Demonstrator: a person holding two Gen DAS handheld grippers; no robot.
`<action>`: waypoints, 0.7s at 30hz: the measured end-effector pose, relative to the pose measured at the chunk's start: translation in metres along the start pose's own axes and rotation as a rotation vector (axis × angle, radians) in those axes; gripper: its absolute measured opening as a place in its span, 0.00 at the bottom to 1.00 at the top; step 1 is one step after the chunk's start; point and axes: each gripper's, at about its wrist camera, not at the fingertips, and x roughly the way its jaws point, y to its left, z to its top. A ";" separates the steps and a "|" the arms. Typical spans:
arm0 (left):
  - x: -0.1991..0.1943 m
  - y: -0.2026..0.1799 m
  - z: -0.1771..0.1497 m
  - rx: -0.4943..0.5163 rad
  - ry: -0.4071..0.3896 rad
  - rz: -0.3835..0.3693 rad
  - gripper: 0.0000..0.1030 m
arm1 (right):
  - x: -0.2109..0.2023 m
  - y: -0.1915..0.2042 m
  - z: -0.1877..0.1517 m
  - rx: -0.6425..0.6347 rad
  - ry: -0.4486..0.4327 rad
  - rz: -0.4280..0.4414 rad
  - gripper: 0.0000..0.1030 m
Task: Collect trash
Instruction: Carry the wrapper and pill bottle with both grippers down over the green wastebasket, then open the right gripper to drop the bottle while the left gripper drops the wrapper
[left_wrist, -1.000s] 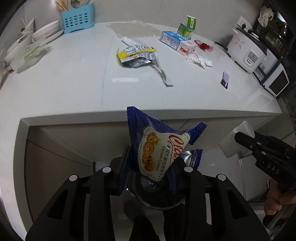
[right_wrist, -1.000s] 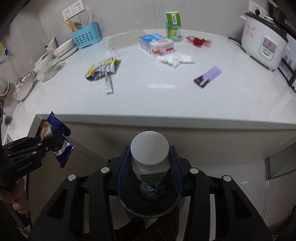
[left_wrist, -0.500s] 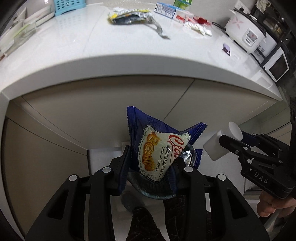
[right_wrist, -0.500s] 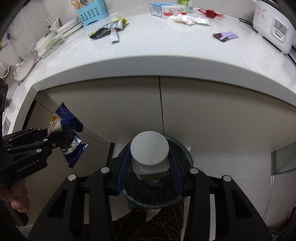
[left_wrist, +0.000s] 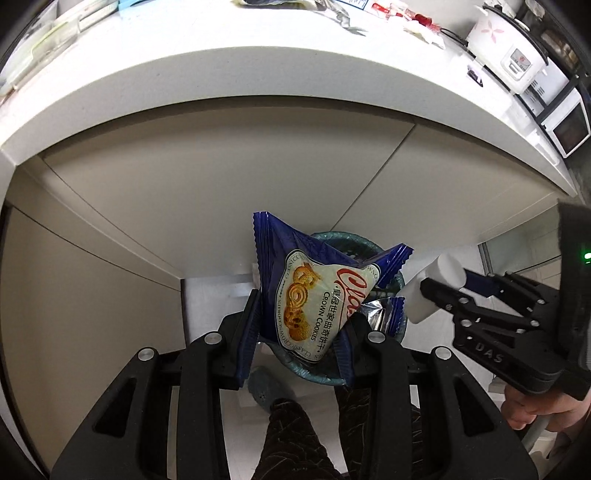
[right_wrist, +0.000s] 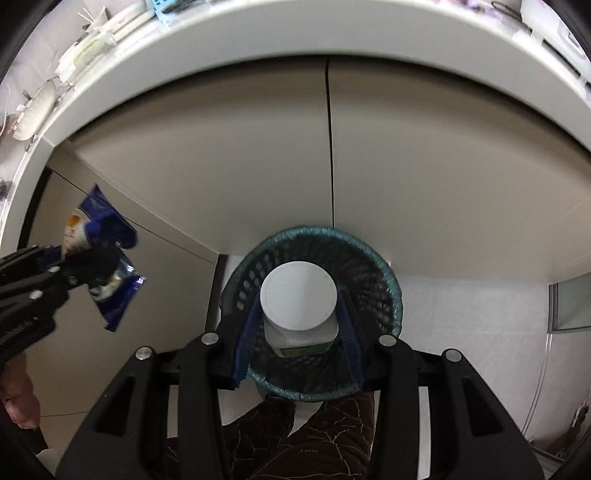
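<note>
The left gripper (left_wrist: 301, 325) squeezes one blue crinkly cookie bag (left_wrist: 317, 295). The right gripper (right_wrist: 298, 325) squeezes one white plastic jar (right_wrist: 299, 306) above one round teal mesh bin (right_wrist: 384, 280).

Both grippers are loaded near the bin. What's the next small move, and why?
Probably open the right gripper: its white-lidded jar hangs directly over the teal wastebasket. The left gripper with the cookie bag looks close too and can follow.

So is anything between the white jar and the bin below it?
Nothing visible. The right gripper holds the jar directly over the bin, whose opening shows only dark mesh and liner.
</note>
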 end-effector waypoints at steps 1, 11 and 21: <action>0.003 -0.002 0.006 -0.001 0.002 0.001 0.34 | 0.004 0.000 0.000 0.001 0.007 0.001 0.39; 0.004 0.006 0.008 -0.029 0.012 0.014 0.34 | 0.036 0.005 -0.001 0.001 0.066 0.005 0.39; 0.011 0.007 0.012 -0.039 0.025 0.027 0.35 | 0.048 0.009 0.001 0.010 0.084 0.014 0.53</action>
